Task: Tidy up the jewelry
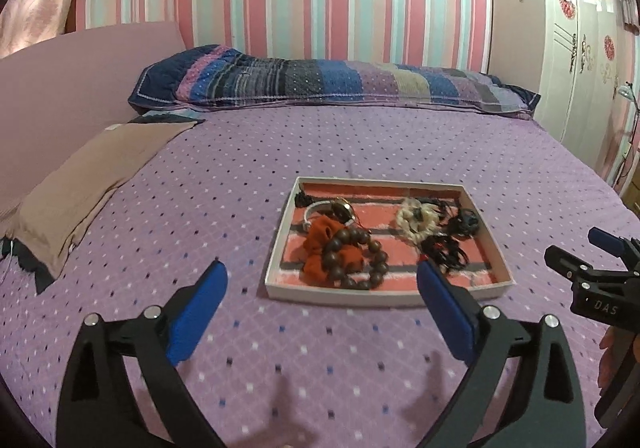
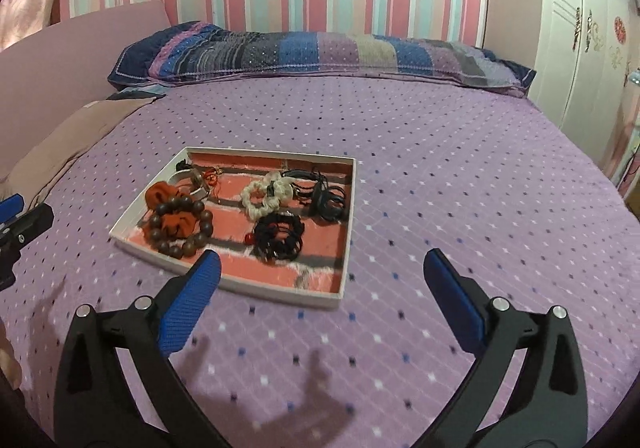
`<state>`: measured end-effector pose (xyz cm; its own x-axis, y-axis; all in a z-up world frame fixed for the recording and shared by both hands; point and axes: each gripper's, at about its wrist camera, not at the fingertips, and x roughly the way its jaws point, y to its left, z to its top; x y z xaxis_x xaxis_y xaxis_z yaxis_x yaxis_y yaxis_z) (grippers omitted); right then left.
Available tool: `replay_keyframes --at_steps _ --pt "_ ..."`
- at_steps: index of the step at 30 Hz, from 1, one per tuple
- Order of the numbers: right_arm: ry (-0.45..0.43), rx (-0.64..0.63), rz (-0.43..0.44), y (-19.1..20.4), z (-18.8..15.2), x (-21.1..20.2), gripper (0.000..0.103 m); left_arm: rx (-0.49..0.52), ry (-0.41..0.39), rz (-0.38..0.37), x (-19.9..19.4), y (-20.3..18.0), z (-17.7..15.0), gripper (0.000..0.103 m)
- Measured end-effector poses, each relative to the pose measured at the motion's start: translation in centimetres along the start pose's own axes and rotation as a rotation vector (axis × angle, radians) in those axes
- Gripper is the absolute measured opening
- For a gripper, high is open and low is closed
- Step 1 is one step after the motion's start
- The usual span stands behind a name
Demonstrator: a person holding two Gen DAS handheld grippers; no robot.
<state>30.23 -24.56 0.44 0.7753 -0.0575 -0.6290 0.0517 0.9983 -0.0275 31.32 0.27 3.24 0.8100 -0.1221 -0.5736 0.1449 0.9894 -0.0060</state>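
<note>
White tray (image 1: pixel 276 248) of jewelry lay ahead of both our grippers.
We held the left gripper (image 1: pixel 322 288) and right gripper (image 2: pixel 322 272) wide open and empty; beads (image 1: pixel 356 260) sat nearest the left, just ahead.

White shallow tray (image 1: pixel 276 248) lies flat on bed, ahead of both open jaws; holds brown bead bracelet (image 1: pixel 356 260), orange scrunchie (image 1: pixel 320 244), cream scrunchie (image 1: pixel 414 222), black hair ties (image 1: pixel 448 252).

Striped wall (image 1: pixel 320 0), purple bed (image 1: pixel 360 136), white wardrobe (image 1: pixel 576 60).
</note>
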Motion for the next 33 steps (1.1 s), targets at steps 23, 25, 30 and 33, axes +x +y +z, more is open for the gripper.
replay_keyframes --at_steps 23,25,30,33 --pt "-0.086 0.025 -0.06 -1.4 -8.6 -13.6 0.099 0.011 -0.088 0.052 -12.4 -5.1 -8.1 0.099" --pt "-0.085 0.026 -0.054 -1.3 -8.8 -13.9 0.099 0.015 -0.086 0.047 -12.6 -5.3 -8.4 0.099" --pt "-0.095 0.024 -0.068 -1.2 -9.0 -14.4 0.099 0.016 -0.075 0.042 -12.5 -5.6 -8.8 0.099" --pt "-0.099 0.02 -0.069 -0.9 -9.1 -14.5 0.099 0.022 -0.075 0.05 -12.5 -5.6 -8.9 0.099"
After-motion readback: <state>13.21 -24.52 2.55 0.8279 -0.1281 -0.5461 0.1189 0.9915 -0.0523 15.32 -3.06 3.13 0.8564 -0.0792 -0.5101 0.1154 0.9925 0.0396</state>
